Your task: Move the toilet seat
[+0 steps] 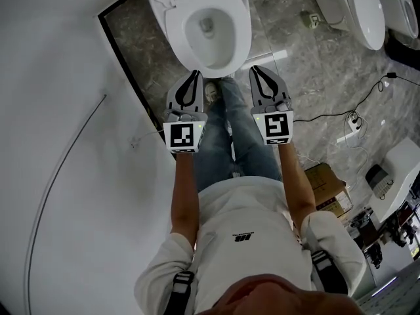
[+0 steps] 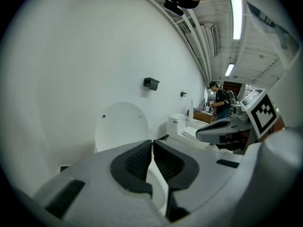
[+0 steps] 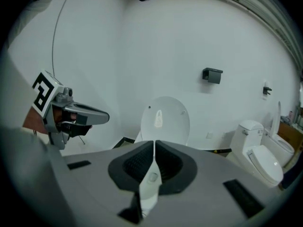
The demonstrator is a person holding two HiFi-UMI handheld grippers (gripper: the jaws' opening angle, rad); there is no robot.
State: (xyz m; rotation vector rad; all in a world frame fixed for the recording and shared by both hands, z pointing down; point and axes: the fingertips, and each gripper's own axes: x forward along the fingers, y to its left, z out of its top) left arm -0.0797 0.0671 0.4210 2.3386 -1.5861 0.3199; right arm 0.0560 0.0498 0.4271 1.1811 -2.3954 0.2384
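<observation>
Left gripper (image 1: 194, 75), right gripper (image 1: 256, 70): both closed tight, empty, poised side by side just short of bowl (image 1: 209, 44) front, likely readying reach. Toilet seat (image 1: 175, 35) seemingly down on bowl rim; lid (image 3: 165, 120) upright at wall (image 3: 161, 46).

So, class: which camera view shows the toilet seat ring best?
The head view: the seat shows whole from above, down on the bowl. Both gripper views show mainly the raised lid; their jaws hide most of the seat.
</observation>
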